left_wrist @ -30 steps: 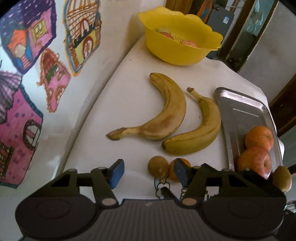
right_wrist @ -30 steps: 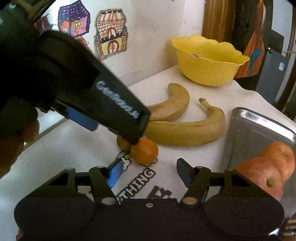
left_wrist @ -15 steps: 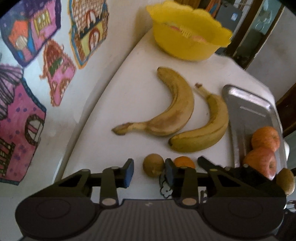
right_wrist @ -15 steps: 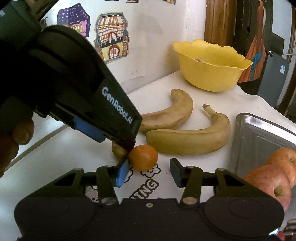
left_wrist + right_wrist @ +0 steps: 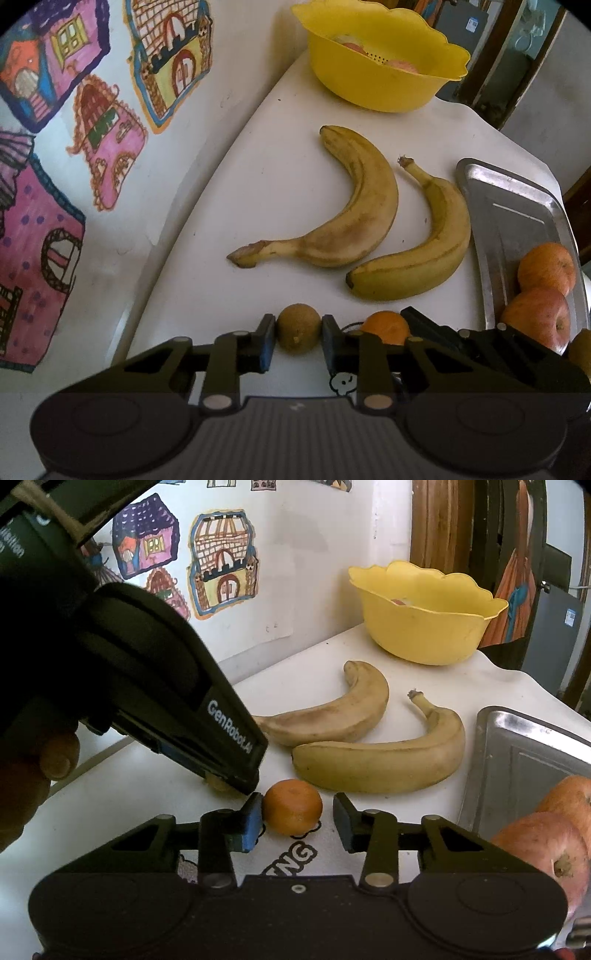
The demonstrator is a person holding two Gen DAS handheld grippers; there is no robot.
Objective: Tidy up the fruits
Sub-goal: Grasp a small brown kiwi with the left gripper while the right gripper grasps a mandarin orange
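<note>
Left wrist view shows my left gripper (image 5: 298, 341) clamped on a small brown kiwi (image 5: 298, 328) that sits on the white desk (image 5: 280, 192), both blue pads pressing its sides. On the right wrist view my right gripper (image 5: 297, 823) is closing around a small orange (image 5: 293, 806); the left pad touches it and the right pad still stands just clear. Two bananas (image 5: 380, 764) lie just beyond, a metal tray (image 5: 524, 760) with apples (image 5: 546, 853) sits to the right, and a yellow bowl (image 5: 421, 627) stands at the far end.
</note>
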